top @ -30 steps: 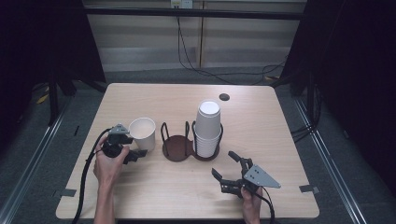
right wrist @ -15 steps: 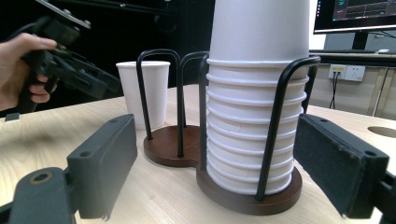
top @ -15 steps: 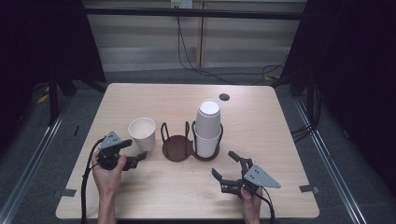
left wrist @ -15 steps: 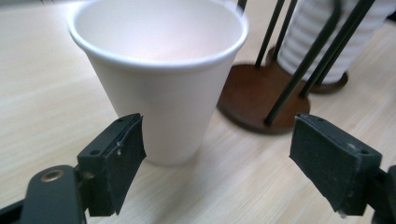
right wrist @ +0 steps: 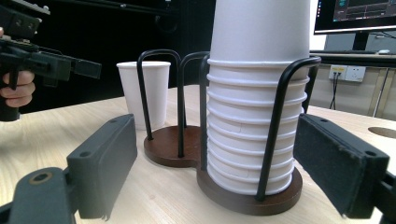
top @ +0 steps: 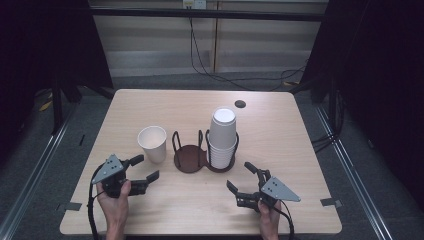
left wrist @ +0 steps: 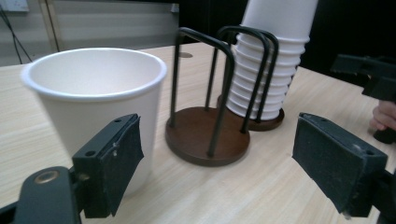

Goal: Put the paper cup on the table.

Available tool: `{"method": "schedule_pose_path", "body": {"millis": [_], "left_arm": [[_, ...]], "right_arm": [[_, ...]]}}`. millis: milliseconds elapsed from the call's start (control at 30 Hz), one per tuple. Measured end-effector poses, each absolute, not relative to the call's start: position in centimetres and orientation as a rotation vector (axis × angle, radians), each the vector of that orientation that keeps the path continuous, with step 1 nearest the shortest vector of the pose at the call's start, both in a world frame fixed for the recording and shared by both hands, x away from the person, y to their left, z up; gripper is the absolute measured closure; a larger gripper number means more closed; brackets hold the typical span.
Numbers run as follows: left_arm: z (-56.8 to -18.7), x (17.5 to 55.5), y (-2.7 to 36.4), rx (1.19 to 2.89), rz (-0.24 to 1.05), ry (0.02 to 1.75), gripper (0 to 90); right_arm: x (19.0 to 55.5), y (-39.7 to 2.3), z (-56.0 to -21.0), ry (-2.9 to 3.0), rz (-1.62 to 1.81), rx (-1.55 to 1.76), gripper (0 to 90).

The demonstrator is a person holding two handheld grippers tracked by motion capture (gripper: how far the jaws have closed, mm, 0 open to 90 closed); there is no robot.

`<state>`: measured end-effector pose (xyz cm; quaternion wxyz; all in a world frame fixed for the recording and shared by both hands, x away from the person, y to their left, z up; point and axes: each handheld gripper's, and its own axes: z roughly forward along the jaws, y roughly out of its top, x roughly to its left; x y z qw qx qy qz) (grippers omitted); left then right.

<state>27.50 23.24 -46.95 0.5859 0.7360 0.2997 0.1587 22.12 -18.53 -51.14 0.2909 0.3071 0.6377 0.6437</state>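
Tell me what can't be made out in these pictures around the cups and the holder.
- Stack of cups: its top is cut off by the upper edge in both gripper views, so no exact count.
- Single cup: its base is hidden behind the left gripper's near jaw in the left gripper view.
- Small dark spot on the table: too small in the high view to identify.
- Holder: the stack covers its right bay floor.
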Motion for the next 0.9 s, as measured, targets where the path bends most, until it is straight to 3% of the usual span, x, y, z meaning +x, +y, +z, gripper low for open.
{"method": "schedule_pose_path", "body": {"millis": [233, 533, 700, 900], "left_arm": [[-48.5, 26.0, 21.3, 1.617, 0.355, 0.691, 15.7], [-49.4, 24.7, 18.5, 1.653, 0.359, 0.639, 15.9], [-50.4, 23.6, 17.3, 1.644, 0.459, 0.612, 16.3], [-50.7, 23.6, 17.3, 1.593, 0.481, 0.587, 16.3]], "right_arm": [[22.1, -18.5, -51.1, 1.701, 1.717, 0.819, 13.3], [22.1, -18.5, -51.1, 1.7, 1.717, 0.819, 13.3], [22.1, -18.5, -51.1, 1.698, 1.716, 0.82, 13.2], [22.1, -18.5, -51.1, 1.699, 1.716, 0.821, 13.2]]}}
